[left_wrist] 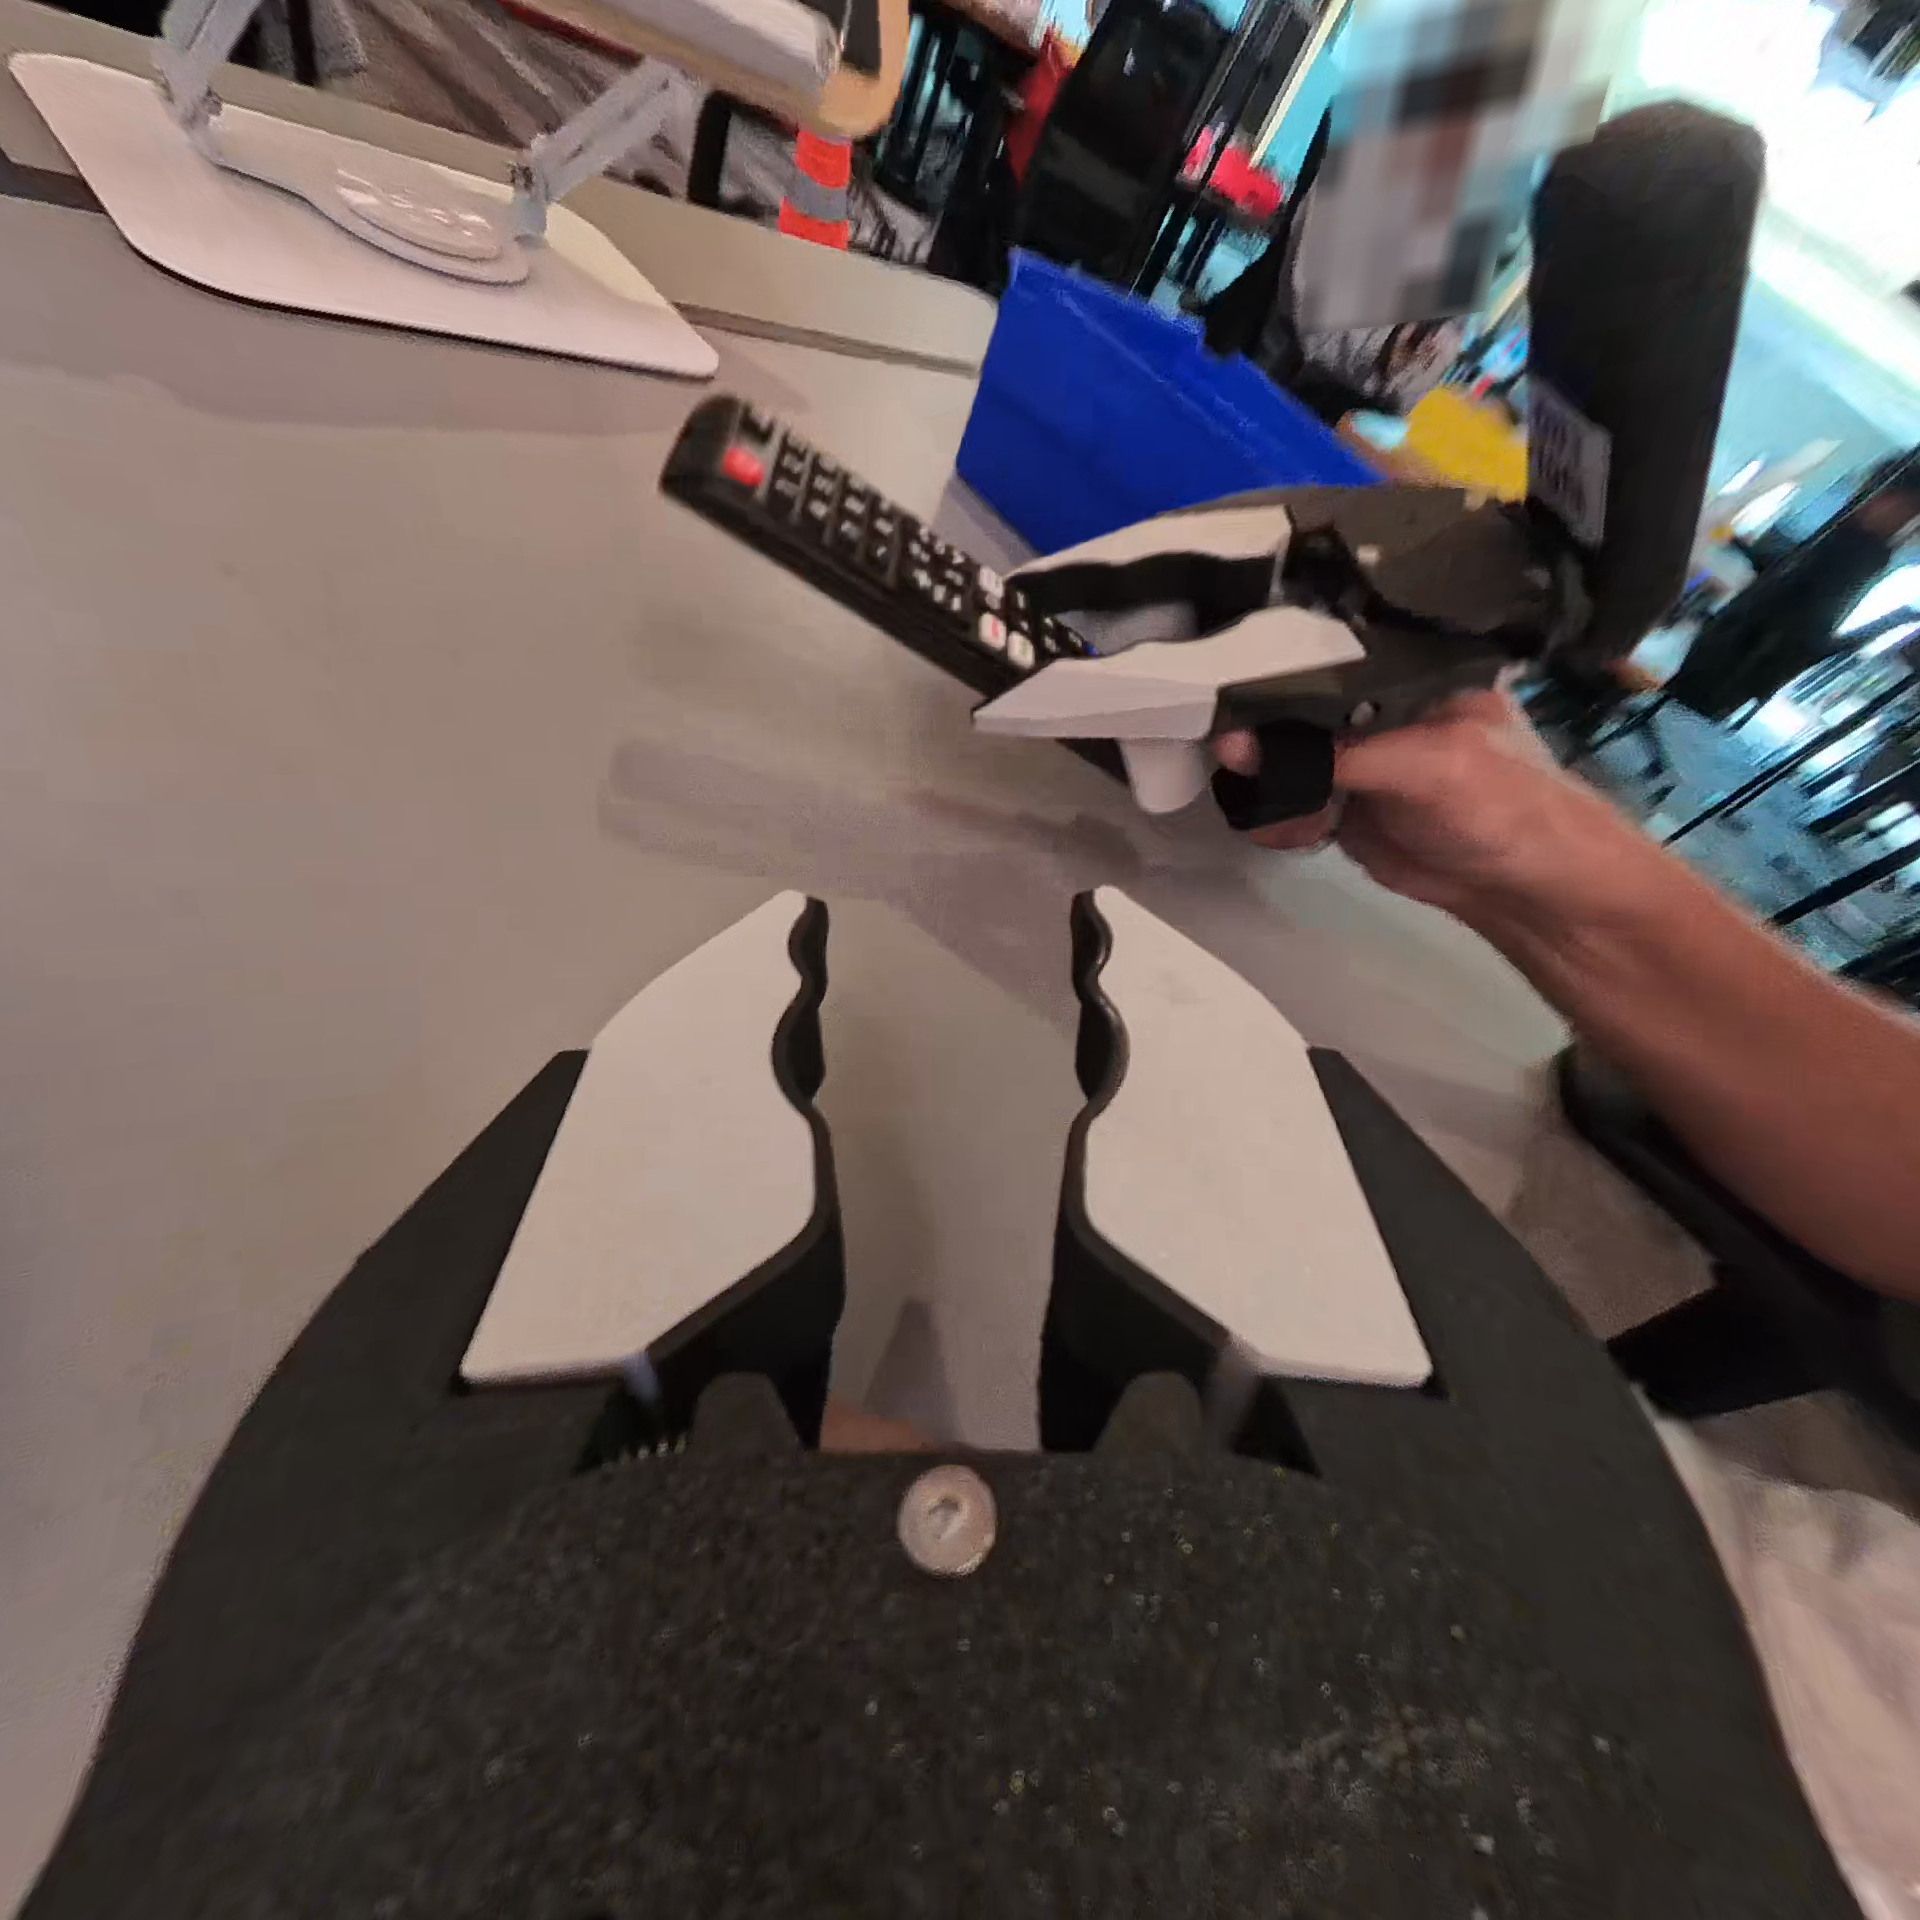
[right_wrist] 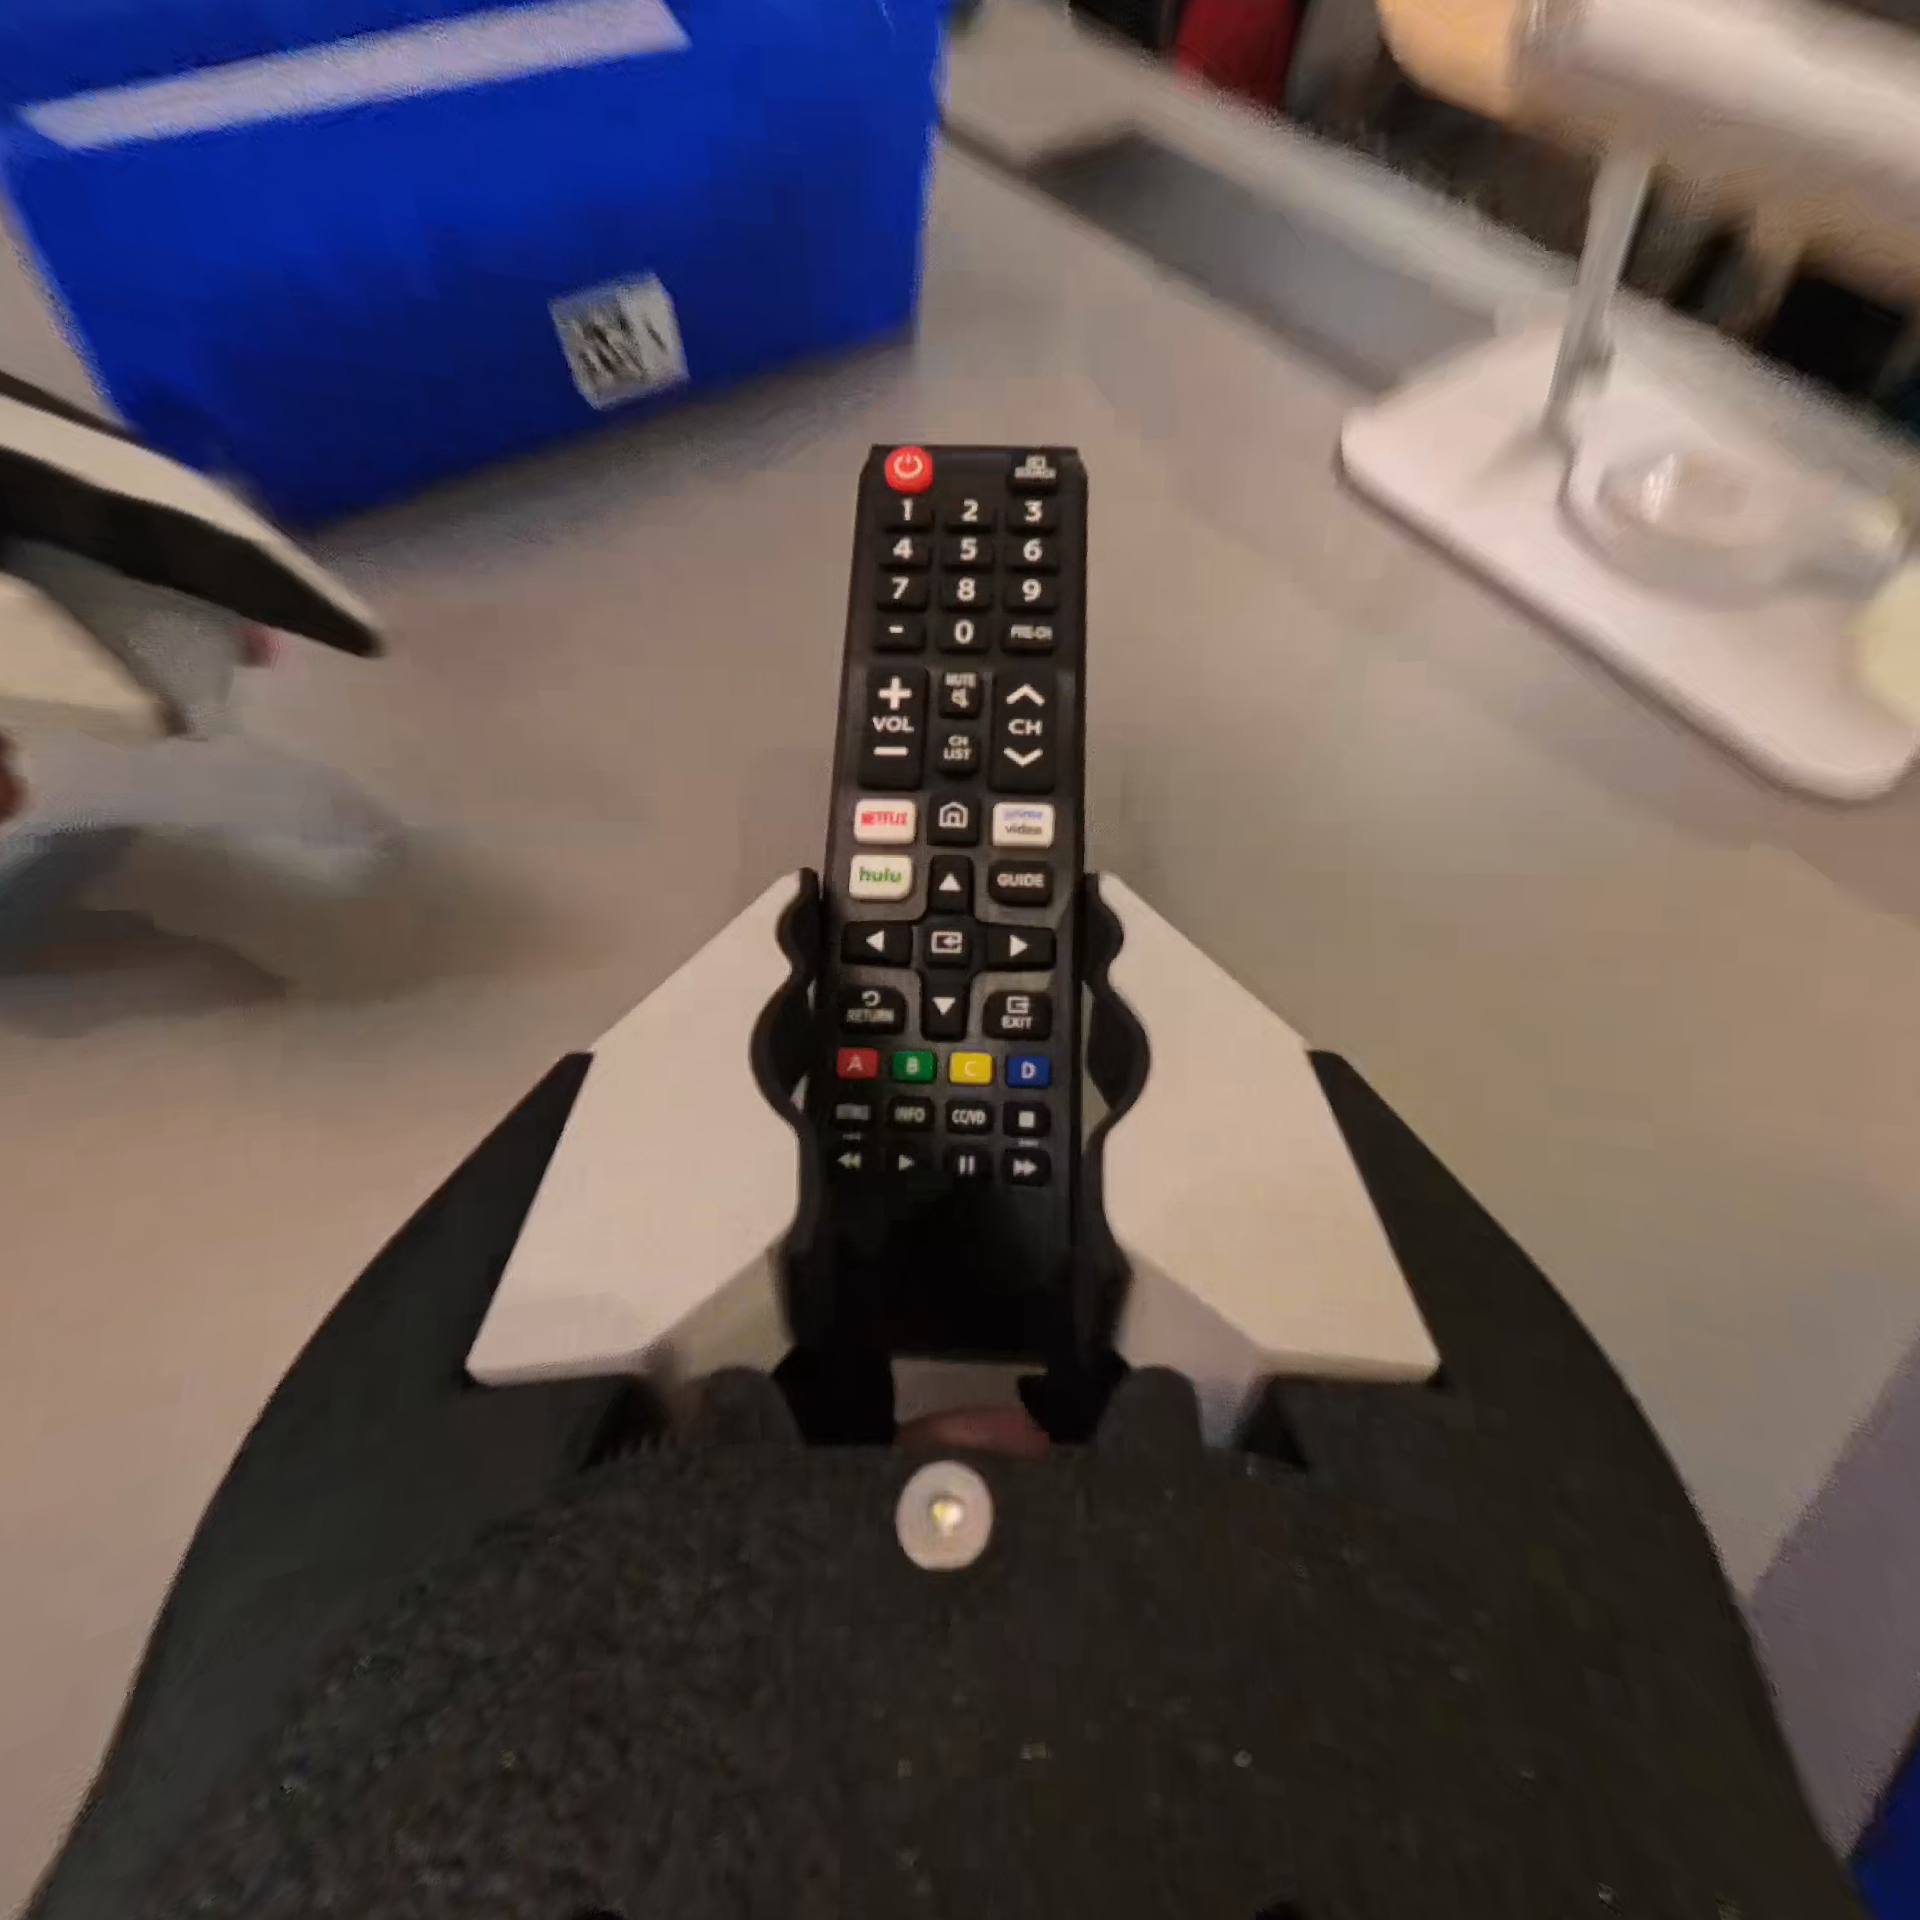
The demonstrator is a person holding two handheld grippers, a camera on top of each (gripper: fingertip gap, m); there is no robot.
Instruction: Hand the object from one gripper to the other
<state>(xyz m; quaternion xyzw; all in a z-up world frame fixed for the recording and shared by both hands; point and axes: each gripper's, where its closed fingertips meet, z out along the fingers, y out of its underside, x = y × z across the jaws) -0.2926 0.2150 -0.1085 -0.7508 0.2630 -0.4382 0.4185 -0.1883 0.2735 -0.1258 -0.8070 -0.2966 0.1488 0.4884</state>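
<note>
The black remote control (right_wrist: 956, 831) is sitting clamped by its lower half between the fingers of the right gripper (right_wrist: 951, 914), its red power button pointing away and its button face turned up, raised above the grey table (right_wrist: 1351, 935). In the left wrist view a hand (left_wrist: 1455, 800) is gripping that tool's handle. The left gripper (left_wrist: 948, 914) is hovering near the remote, its fingers standing apart with nothing between them. A blue bin (right_wrist: 468, 260) and a white stand (right_wrist: 1621, 561) are resting farther back.
</note>
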